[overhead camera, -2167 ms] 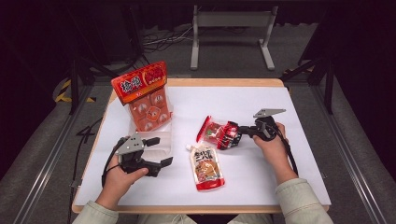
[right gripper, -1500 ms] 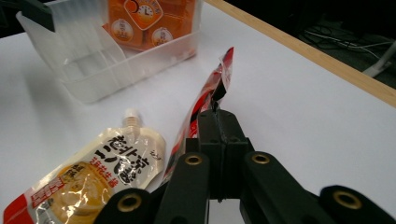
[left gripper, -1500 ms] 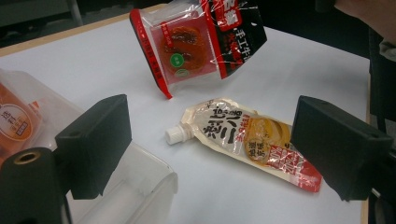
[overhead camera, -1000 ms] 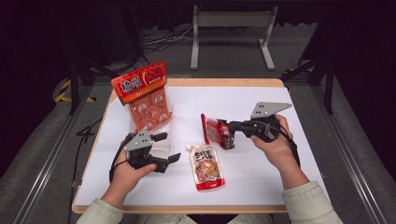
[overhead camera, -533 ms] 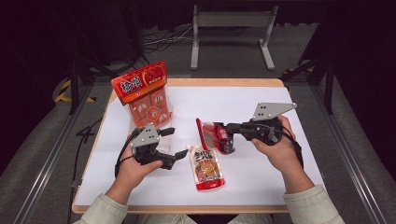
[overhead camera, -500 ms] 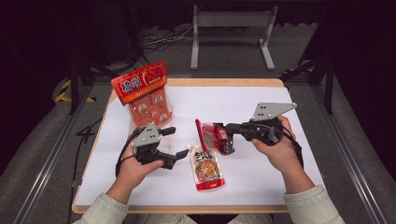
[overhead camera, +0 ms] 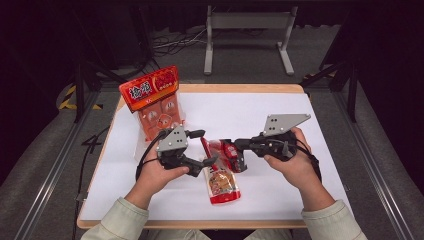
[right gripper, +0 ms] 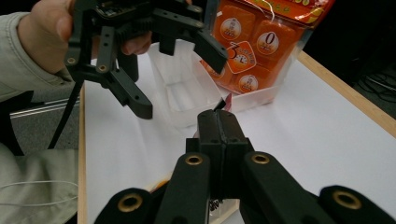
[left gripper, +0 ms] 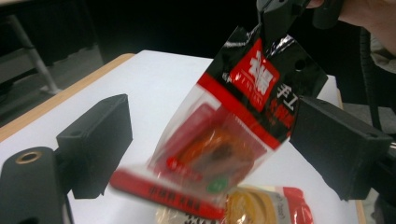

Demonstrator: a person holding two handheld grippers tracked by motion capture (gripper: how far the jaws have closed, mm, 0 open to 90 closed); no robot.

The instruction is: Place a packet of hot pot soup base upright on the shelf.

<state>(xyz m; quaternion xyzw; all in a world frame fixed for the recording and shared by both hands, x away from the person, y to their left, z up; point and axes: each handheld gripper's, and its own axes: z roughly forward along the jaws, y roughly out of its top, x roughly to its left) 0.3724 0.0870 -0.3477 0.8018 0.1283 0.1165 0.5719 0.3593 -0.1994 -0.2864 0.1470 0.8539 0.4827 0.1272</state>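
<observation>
White characters on a red patch mark the black header of the snack packet (left gripper: 243,126), with further white characters beside them, too blurred to read. The orange multipack (right gripper: 261,44) standing at the back of the counter (overhead camera: 260,115) shows a "0" in a white circle on one inner pouch and what looks like a "3" on a round sticker below it. Its red header card (overhead camera: 149,88) carries large white characters.

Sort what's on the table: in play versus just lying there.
In play:
red-black packet, pinched by right tongs
left tongs, open around it

Lying about:
yellow pouch
orange pack
clear tray
</observation>
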